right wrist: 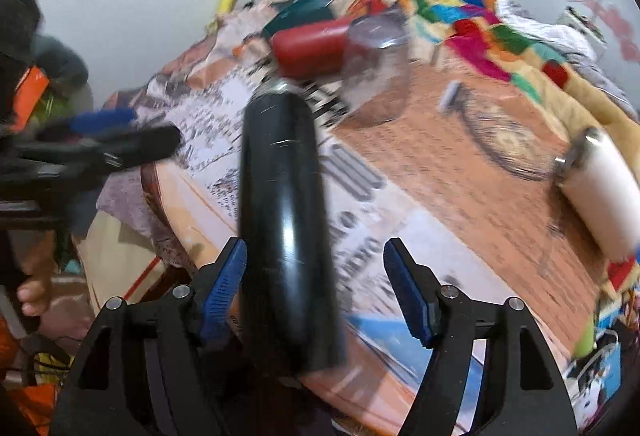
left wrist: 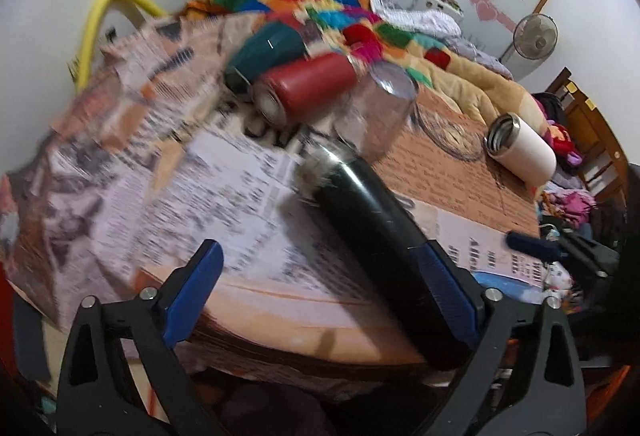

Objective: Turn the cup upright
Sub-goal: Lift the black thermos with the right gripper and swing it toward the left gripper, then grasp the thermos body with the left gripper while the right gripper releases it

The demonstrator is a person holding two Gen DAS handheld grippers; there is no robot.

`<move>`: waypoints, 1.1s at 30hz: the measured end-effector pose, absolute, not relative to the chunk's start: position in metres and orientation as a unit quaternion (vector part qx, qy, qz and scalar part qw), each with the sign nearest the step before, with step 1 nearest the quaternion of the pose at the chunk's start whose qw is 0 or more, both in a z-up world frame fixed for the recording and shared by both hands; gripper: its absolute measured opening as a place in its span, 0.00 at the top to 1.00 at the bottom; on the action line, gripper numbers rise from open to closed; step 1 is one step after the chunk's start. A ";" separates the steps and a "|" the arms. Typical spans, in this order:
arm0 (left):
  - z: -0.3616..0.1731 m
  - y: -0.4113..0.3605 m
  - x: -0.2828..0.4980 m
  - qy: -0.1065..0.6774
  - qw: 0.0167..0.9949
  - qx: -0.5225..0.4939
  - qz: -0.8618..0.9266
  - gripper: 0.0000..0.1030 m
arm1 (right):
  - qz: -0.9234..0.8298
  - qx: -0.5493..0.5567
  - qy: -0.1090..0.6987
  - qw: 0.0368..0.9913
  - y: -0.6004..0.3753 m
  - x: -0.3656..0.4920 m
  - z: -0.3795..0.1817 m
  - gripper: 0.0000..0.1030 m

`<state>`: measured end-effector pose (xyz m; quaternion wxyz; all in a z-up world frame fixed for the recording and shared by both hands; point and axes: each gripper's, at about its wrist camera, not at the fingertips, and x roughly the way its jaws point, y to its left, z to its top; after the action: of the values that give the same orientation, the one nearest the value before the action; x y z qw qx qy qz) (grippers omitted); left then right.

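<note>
Item: black cup (right wrist: 280,220), a long cylinder lying on its side at the near edge of the newspaper-covered table (left wrist: 248,204); we record its long axis running straight ahead of the right gripper (right wrist: 316,288), between its spread fingers and close against the left-hand finger, base end nearest us. The right gripper's fingers stand wide apart and hold nothing, though blur leaves contact uncertain. The left gripper (left wrist: 320,288) is likewise agape and empty, the cup lying beside its right-hand finger, so the right looks better placed.
</note>
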<state>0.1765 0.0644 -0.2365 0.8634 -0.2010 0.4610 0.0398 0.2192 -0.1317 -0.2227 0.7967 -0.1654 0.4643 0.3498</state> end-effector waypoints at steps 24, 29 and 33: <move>-0.287 0.029 0.225 0.544 0.819 -0.162 0.089 0.38 | 0.257 -0.078 0.399 0.877 -0.199 0.184 -0.194 0.23; -0.254 0.015 0.210 0.506 0.852 -0.115 0.068 0.38 | 0.245 -0.072 0.397 0.882 -0.208 0.184 -0.192 0.23; -0.220 0.002 0.192 0.468 0.878 -0.082 0.050 0.38 | 0.237 -0.061 0.397 0.884 -0.214 0.186 -0.190 0.23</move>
<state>0.1919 0.0024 -0.2202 0.8784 -0.0824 0.4682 0.0496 0.1865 -0.2143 -0.1898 0.8845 -0.0605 0.3971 0.2374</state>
